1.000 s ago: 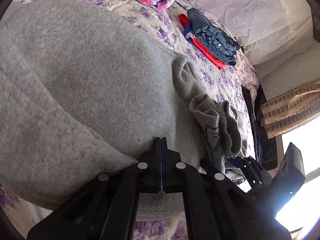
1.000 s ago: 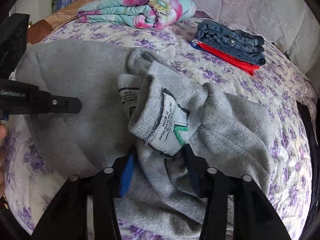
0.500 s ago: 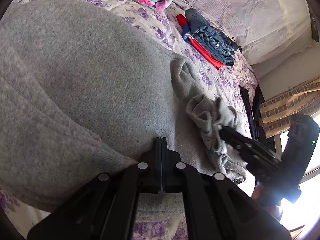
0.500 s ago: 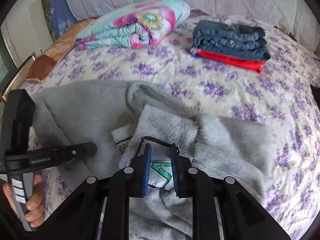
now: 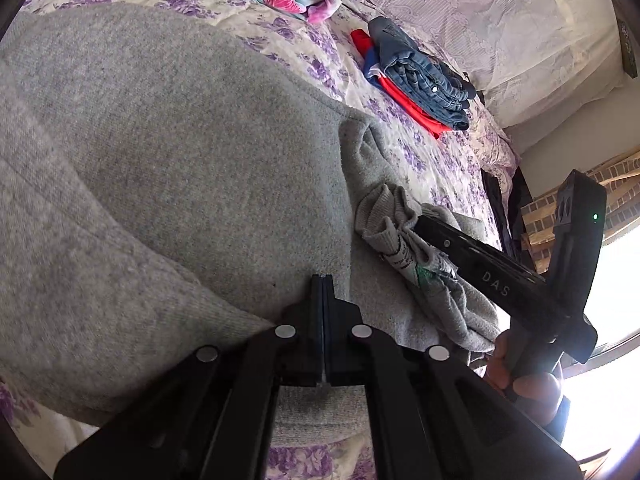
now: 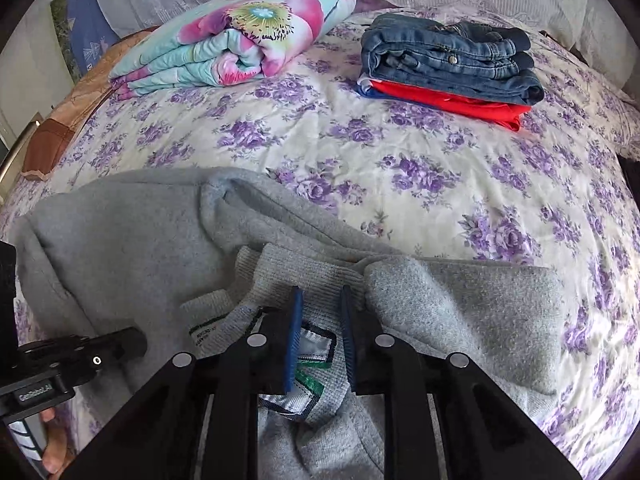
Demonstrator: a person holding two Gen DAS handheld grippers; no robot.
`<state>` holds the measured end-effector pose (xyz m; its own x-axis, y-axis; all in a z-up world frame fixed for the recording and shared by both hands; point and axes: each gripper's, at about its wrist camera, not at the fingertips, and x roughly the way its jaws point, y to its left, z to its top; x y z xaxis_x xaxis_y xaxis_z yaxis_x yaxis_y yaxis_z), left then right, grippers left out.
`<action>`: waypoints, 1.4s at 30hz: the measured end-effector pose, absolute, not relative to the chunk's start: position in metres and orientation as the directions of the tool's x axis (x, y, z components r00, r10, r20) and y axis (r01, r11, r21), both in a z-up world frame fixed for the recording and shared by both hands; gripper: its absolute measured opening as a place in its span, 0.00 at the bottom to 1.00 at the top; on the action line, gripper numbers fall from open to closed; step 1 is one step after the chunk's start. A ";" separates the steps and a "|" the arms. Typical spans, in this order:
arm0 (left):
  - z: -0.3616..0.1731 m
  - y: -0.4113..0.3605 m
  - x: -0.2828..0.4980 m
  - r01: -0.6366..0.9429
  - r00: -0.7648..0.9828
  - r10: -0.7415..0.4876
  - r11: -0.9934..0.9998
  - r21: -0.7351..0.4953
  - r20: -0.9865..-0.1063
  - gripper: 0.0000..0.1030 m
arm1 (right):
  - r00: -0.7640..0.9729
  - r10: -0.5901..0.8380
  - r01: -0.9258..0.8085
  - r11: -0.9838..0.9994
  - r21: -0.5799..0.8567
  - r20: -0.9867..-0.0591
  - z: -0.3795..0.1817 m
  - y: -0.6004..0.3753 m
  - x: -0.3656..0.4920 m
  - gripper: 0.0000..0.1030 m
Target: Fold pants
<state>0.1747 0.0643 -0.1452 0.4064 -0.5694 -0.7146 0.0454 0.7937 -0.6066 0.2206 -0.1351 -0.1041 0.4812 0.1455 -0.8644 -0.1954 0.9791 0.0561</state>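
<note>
The grey pants [image 6: 120, 240] lie spread across the near part of a bed [image 6: 400, 160] with a purple-flowered cover, one leg flat to the left and the ribbed waistband [image 6: 312, 280] bunched up in the middle with its inner labels showing. The right hand-held gripper [image 6: 320, 312] is closed on that waistband: its blue-padded jaws stand narrowly apart with the ribbed cloth and a white label pinched between them. The left hand-held gripper [image 5: 322, 284] has its jaws pressed fully together at the near edge of the flat grey cloth; it seems to be pinching the fabric there, though the left wrist view does not show clearly whether any cloth is caught between the tips. In that view the right tool's black body reaches into the bunched waistband, with fingers [image 5: 532, 384] wrapped round its handle. Farther back on the bed lie a folded stack of jeans [image 6: 448, 60] over a red garment [image 6: 452, 104] and a rolled floral blanket [image 6: 240, 36].
</note>
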 end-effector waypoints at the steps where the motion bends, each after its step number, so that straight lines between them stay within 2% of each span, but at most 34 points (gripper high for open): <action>1: -0.145 0.064 0.175 0.046 0.406 -0.569 0.795 -0.605 -0.715 0.01 | 0.479 0.149 -0.198 0.978 0.059 -0.865 -0.101 -0.135 0.219 0.20; 6: -0.143 0.064 0.175 0.050 0.405 -0.573 0.792 -0.608 -0.713 0.01 | 0.482 0.236 -0.233 0.963 0.136 -0.844 -0.079 -0.137 0.185 0.24; 11: -0.124 0.069 0.158 0.080 0.418 -0.586 0.785 -0.615 -0.694 0.00 | 0.445 0.216 -0.230 0.966 0.122 -0.869 -0.105 -0.137 0.158 0.29; 14: -0.101 0.084 0.135 0.116 0.434 -0.621 0.757 -0.643 -0.653 0.04 | 0.477 0.215 -0.236 0.965 0.112 -0.852 -0.107 -0.136 0.151 0.30; 15: -0.091 0.096 0.125 0.118 0.456 -0.616 0.757 -0.642 -0.642 0.15 | 0.484 0.219 -0.234 0.965 0.116 -0.847 -0.102 -0.136 0.147 0.30; 16: -0.083 0.110 0.116 0.101 0.487 -0.596 0.765 -0.636 -0.639 0.47 | 0.495 0.237 -0.237 0.962 0.132 -0.836 -0.096 -0.136 0.143 0.32; 18: -0.069 0.147 0.096 0.023 0.583 -0.512 0.787 -0.617 -0.631 0.86 | 0.507 0.296 -0.265 0.947 0.181 -0.809 -0.085 -0.137 0.132 0.32; 20: -0.060 0.181 0.082 -0.045 0.647 -0.442 0.791 -0.610 -0.621 0.87 | 0.522 0.325 -0.283 0.938 0.199 -0.789 -0.077 -0.136 0.120 0.32; 23: -0.063 0.222 0.078 -0.098 0.671 -0.463 0.719 -0.688 -0.580 0.89 | 0.515 0.363 -0.311 0.923 0.225 -0.777 -0.073 -0.133 0.105 0.32; 26: -0.079 0.240 0.089 -0.173 0.667 -0.453 0.679 -0.714 -0.592 0.89 | 0.512 0.377 -0.327 0.916 0.231 -0.772 -0.070 -0.132 0.092 0.32; 31: -0.115 0.234 0.126 -0.228 0.620 -0.471 0.658 -0.718 -0.628 0.89 | 0.542 0.389 -0.317 0.916 0.248 -0.745 -0.057 -0.146 0.072 0.32; 34: -0.131 0.227 0.147 -0.255 0.631 -0.425 0.677 -0.690 -0.650 0.89 | 0.556 0.400 -0.304 0.914 0.269 -0.729 -0.052 -0.154 0.065 0.32; 36: -0.142 0.222 0.163 -0.253 0.627 -0.426 0.680 -0.688 -0.652 0.96 | 0.558 0.408 -0.302 0.911 0.280 -0.723 -0.051 -0.156 0.063 0.32; 39: -0.138 0.213 0.175 -0.246 0.636 -0.394 0.711 -0.658 -0.664 0.96 | 0.551 0.410 -0.301 0.910 0.285 -0.727 -0.054 -0.153 0.064 0.32; 41: -0.134 0.211 0.170 -0.231 0.654 -0.402 0.700 -0.675 -0.641 0.87 | 0.540 0.415 -0.302 0.908 0.292 -0.732 -0.058 -0.150 0.065 0.32; 42: -0.129 0.210 0.165 -0.225 0.666 -0.383 0.715 -0.662 -0.640 0.67 | 0.535 0.419 -0.304 0.906 0.296 -0.734 -0.059 -0.148 0.065 0.32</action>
